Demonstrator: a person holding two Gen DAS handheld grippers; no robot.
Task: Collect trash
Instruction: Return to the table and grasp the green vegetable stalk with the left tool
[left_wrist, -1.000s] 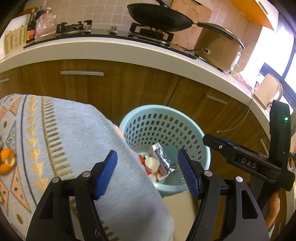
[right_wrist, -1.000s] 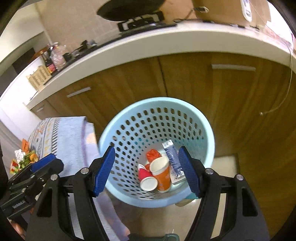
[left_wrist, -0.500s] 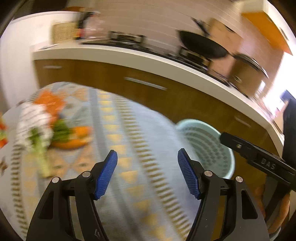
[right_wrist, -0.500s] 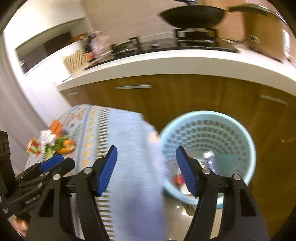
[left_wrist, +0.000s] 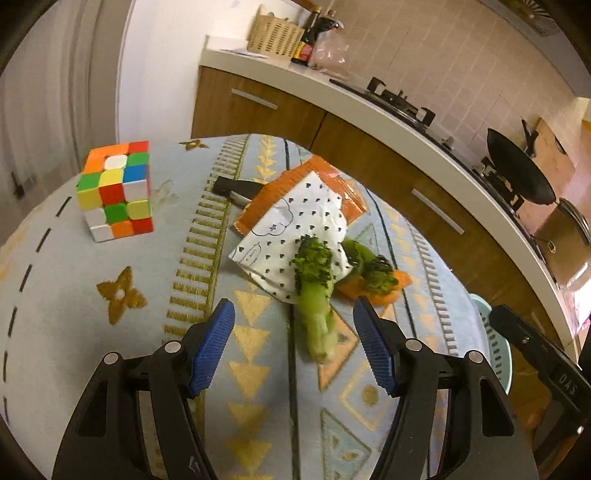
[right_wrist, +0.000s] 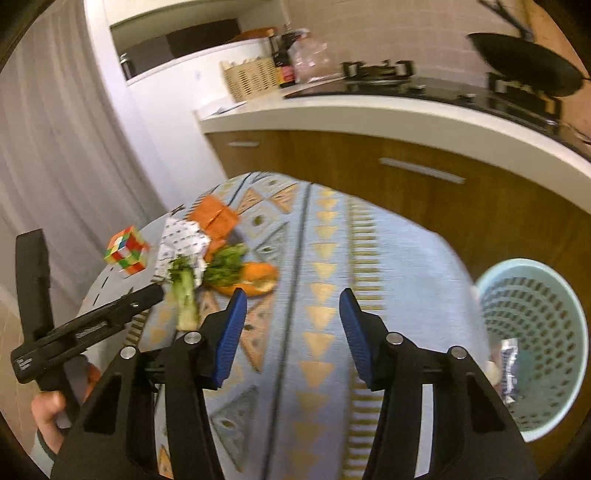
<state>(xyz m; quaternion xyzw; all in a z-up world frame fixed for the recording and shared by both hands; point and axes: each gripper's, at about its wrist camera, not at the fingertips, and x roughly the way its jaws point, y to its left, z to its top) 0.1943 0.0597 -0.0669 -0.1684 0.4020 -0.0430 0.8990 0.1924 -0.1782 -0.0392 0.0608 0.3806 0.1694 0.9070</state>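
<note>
Left gripper (left_wrist: 293, 349) hangs over the patterned tablecloth (left_wrist: 110, 332), jaws wide and gripping nothing; we see the broccoli stalk (left_wrist: 314, 299) lying on the cloth in the gap between the blue pads (left_wrist: 212, 350), pads clear of it on both sides. Right gripper (right_wrist: 290, 330) is also over the cloth, jaws closing at a middling gap, only bare fabric between them. Trash pile sits on the table: the stalk's head rests on a white dotted paper wrapper (left_wrist: 295, 225), which overlaps an orange packet (left_wrist: 280, 192); a second broccoli piece (left_wrist: 369, 266) lies just right of the stalk on top of an orange peel (left_wrist: 384, 290). A black flat object (left_wrist: 236, 186) pokes out from under the packet's far edge; we cannot tell what it is. A colour cube (left_wrist: 116, 192) stands well apart on the left of the table. From the right wrist view the light-blue perforated basket (right_wrist: 535, 332) is on the floor past the table's right edge, in front of the wooden cabinets (right_wrist: 369, 170), with a silver-blue wrapper (right_wrist: 509, 358) inside. We also see a hand (right_wrist: 48, 413) on the left gripper's handle at lower left of that view. Right view is motion-blurred.
</note>
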